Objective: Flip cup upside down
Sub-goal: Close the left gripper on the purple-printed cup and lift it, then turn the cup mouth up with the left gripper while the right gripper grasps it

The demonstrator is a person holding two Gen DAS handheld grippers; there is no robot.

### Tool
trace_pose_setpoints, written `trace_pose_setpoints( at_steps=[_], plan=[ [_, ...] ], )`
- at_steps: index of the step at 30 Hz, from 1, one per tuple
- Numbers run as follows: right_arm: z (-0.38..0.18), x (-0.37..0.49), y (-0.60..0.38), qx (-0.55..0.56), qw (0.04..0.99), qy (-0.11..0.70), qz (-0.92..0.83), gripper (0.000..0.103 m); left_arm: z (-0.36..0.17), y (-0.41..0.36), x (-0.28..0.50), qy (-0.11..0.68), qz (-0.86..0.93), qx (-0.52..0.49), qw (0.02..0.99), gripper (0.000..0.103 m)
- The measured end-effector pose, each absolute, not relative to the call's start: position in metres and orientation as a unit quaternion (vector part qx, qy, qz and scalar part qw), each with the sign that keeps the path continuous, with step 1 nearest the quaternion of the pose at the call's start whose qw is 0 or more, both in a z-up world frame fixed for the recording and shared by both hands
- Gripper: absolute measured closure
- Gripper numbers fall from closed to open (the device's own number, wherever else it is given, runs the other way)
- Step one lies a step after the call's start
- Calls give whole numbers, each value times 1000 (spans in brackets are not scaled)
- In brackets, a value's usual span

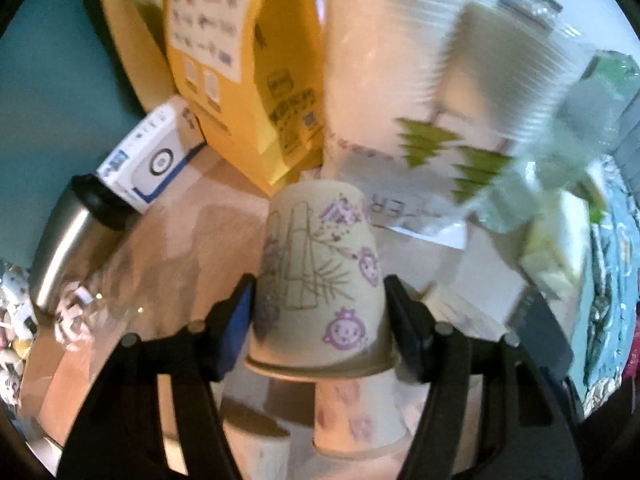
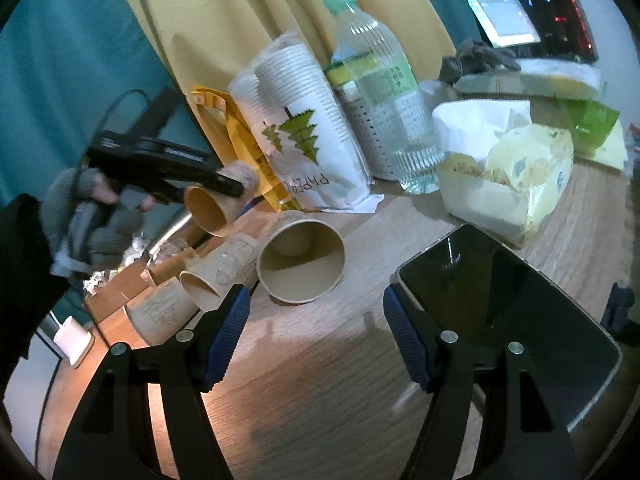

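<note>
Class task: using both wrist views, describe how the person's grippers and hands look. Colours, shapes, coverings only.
Both the left gripper and the right gripper have matte black angular fingers with silver rivets and ribbed blue pads. The left hand wears a grey knitted fingerless glove below a dark sleeve. A thin black cable loops above its handle.

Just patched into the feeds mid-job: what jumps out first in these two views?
The left gripper grips a printed paper cup, held in the air with its rim toward the camera, above other cups on the table. In the right wrist view, a larger paper cup lies on its side mid-table, mouth open toward the empty, open right gripper. A dark phone lies to its right.
</note>
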State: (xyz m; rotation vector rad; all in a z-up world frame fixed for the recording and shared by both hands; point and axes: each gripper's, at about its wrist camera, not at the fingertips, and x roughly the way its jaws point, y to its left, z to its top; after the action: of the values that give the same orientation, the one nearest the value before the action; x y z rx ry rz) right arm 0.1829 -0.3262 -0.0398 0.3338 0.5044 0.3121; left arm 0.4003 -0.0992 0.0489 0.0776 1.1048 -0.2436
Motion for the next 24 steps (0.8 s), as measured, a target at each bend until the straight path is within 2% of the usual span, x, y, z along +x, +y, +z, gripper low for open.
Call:
trace_pose_setpoints(
  at_steps=[7, 12, 20, 24],
  plan=[
    [-22, 158, -309, 144, 953, 218, 151, 30, 102, -87, 335, 447, -148, 29, 882, 38],
    [0, 128, -306, 147, 957, 197, 156, 30, 131, -88, 250, 372, -176, 48, 910, 38],
    [32, 90, -281, 148, 944, 201, 217, 30, 106, -74, 106, 292, -197, 42, 935, 38],
    [40, 78, -260, 169, 921, 208, 281, 30, 83, -59, 64, 273, -208, 0, 939, 38]
  ],
)
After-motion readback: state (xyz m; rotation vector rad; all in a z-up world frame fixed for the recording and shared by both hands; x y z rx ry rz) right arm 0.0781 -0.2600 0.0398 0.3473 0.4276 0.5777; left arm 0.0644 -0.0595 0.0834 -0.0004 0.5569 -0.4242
